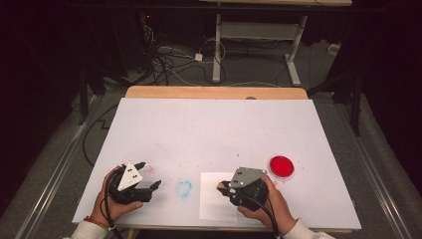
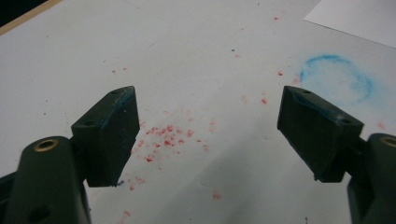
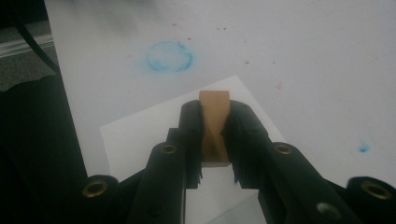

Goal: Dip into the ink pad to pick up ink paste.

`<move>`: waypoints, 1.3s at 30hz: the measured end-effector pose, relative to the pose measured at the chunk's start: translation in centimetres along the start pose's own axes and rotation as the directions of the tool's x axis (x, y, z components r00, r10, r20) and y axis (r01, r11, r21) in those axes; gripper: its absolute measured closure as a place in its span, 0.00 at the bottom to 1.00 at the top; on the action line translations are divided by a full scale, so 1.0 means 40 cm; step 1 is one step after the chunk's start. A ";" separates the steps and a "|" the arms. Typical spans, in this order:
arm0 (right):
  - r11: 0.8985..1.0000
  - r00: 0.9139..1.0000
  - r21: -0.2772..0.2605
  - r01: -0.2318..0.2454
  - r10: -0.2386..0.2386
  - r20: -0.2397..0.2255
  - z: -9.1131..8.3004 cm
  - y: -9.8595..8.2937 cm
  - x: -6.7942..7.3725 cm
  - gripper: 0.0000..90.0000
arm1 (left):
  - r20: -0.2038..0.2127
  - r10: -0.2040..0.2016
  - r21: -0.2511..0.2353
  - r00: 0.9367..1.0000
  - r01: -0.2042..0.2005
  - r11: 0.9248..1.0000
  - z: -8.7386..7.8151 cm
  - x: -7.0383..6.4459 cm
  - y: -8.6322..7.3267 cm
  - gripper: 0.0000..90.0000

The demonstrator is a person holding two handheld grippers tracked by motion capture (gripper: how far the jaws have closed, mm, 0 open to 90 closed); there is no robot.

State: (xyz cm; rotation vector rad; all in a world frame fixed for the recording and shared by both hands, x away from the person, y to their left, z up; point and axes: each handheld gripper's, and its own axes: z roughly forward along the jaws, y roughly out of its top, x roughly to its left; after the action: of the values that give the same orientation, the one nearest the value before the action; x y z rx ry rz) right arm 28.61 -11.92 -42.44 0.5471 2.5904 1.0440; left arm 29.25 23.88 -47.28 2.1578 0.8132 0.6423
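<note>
White table (image 1: 209, 129), near edge: paper sheet (image 1: 214, 201) under my right gripper (image 1: 222, 186), jaws clamped on a small wooden block (image 3: 214, 130) over the sheet. My left gripper (image 1: 149, 175) gapes, holding nothing, above red specks (image 2: 166, 137).

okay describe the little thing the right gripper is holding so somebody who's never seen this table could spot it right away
Start at the big white table and find the white paper sheet lying near its front edge. Over that sheet the right gripper is shut on a small wooden block. It is tan and plain, unlike the round red dish to the right and the blue ring smudge to the left.
</note>
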 end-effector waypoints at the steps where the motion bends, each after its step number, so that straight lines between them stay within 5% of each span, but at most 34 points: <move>1: 1.000 1.000 0.008 0.005 -0.005 -0.002 0.006 -0.001 0.003 0.85 | 0.000 0.001 0.000 1.000 -0.001 1.000 0.000 0.000 0.000 0.23; 13: 0.995 0.999 0.091 0.046 -0.046 -0.006 0.073 -0.023 0.017 0.85 | -0.001 0.005 0.001 1.000 -0.005 1.000 -0.001 0.000 -0.001 0.23; 18: 0.992 0.999 0.126 0.031 -0.029 -0.022 0.103 -0.043 0.013 0.85 | -0.002 0.006 0.000 1.000 -0.006 1.000 -0.001 0.000 -0.001 0.23; 39: 0.994 0.999 0.109 0.012 -0.006 -0.052 0.109 -0.058 0.000 0.85 | -0.011 0.027 -0.018 1.000 -0.027 0.999 -0.007 -0.001 0.002 0.23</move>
State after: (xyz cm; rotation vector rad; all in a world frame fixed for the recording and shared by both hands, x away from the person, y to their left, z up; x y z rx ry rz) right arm 29.80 -10.87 -47.10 0.5407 2.7054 0.9299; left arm 29.06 23.93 -47.06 2.1537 0.7827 0.6730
